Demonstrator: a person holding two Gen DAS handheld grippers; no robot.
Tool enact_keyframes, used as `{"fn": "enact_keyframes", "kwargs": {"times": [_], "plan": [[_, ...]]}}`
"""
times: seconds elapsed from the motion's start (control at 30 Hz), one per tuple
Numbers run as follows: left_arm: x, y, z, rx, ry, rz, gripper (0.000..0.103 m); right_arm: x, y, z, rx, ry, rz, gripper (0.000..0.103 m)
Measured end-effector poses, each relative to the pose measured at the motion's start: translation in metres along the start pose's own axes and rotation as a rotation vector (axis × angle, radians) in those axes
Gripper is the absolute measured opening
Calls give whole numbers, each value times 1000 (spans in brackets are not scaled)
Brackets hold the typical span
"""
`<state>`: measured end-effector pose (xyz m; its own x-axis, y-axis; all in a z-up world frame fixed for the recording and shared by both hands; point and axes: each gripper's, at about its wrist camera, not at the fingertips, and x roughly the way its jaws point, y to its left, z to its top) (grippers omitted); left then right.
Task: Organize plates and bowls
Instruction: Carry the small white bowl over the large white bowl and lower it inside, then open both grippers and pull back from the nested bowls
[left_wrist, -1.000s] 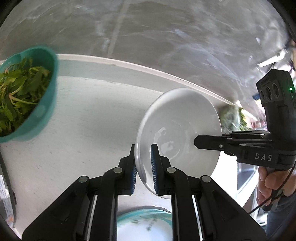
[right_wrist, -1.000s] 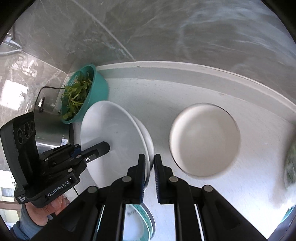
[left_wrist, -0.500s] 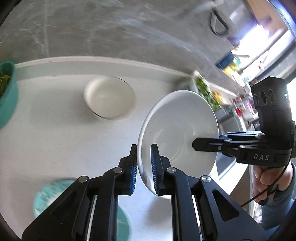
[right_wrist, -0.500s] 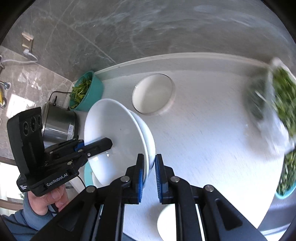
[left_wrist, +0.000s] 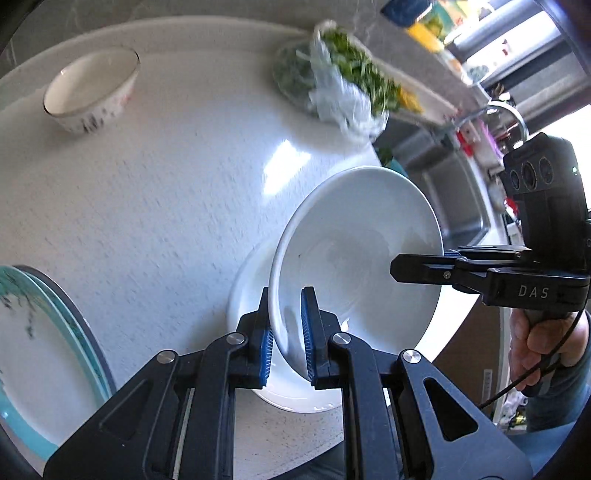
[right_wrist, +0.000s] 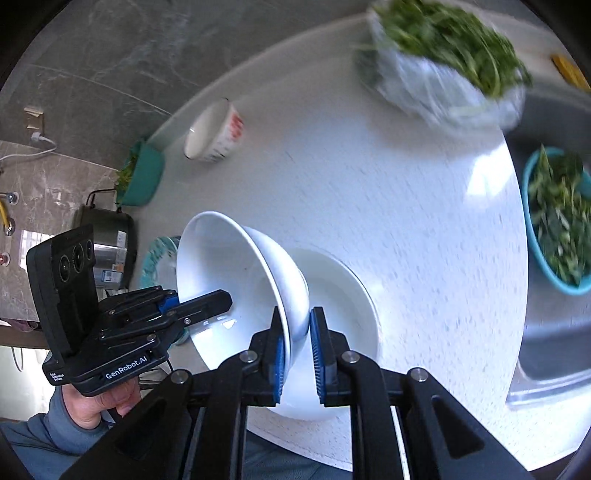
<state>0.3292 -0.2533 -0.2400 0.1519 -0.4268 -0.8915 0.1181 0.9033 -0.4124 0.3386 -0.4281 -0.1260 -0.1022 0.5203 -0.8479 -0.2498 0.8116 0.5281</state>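
**A:** What are the two claws doing right now?

**B:** Both are pinching the same white bowl (left_wrist: 354, 251) by its rim, from opposite sides. The left gripper (left_wrist: 286, 328) is nearly closed, with its blue pads clamping the near edge. The right gripper (right_wrist: 295, 343) is also nearly closed on the other edge, though its right-hand pad looks to be standing slightly off the wall.

**A:** Where is the bowl sitting?

**B:** It is not sitting yet. It is hanging tilted above a second white bowl (right_wrist: 343, 291) that is resting on the pale counter (left_wrist: 147, 192), so I would say it is about to be nested there.

**A:** How is it going to handle?

**B:** It looks like glazed ceramic: stiff, fairly heavy, slick under the pads and likely to chip. Gripping a thin rim is giving little purchase, so two opposite holds make sense.

**A:** Anything else nearby?

**B:** A patterned bowl (left_wrist: 90, 88) is standing farther back, a teal-edged plate (left_wrist: 48, 354) is lying to the left, and a bag of greens (right_wrist: 443, 62) is lying near the sink (right_wrist: 554, 332).
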Motion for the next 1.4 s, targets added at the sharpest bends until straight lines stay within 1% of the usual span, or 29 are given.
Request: {"fn": "enact_keyframes", "kwargs": {"times": [0.03, 0.07, 0.17, 0.27, 0.37, 0.53, 0.67, 0.77, 0.87, 1.03, 1.2, 1.27, 1.37, 1.4], "plan": [[7, -5, -5, 11, 9, 17, 12, 3, -3, -3, 3, 6, -1, 15], [11, 2, -6, 19, 13, 29, 12, 7, -6, -6, 5, 14, -5, 15], [22, -1, -16, 43, 23, 68, 12, 21, -14, -11, 28, 40, 3, 15], [36, 7, -9, 46, 36, 73, 12, 31, -23, -17, 45, 60, 3, 14], [45, 7, -6, 72, 48, 104, 12, 38, -27, -23, 62, 75, 8, 13], [53, 10, -7, 80, 59, 105, 12, 41, -27, -26, 66, 76, -4, 13], [52, 12, -8, 87, 63, 113, 12, 47, -23, -23, 64, 82, -16, 13], [51, 13, -9, 92, 59, 112, 12, 50, -21, -21, 46, 83, -41, 11], [55, 12, -6, 88, 56, 106, 13, 53, -17, -20, 18, 80, -87, 8], [54, 14, -8, 79, 59, 93, 14, 57, -8, -21, -40, 79, -165, 8], [54, 13, -9, 85, 56, 89, 17, 56, -4, -23, -58, 70, -206, 12], [54, 10, -10, 99, 54, 95, 20, 56, 0, -24, -67, 66, -228, 14], [54, 3, -11, 128, 47, 98, 33, 57, 5, -26, -76, 67, -256, 17], [54, 1, -11, 135, 44, 92, 43, 58, 7, -28, -78, 68, -262, 18]]}}
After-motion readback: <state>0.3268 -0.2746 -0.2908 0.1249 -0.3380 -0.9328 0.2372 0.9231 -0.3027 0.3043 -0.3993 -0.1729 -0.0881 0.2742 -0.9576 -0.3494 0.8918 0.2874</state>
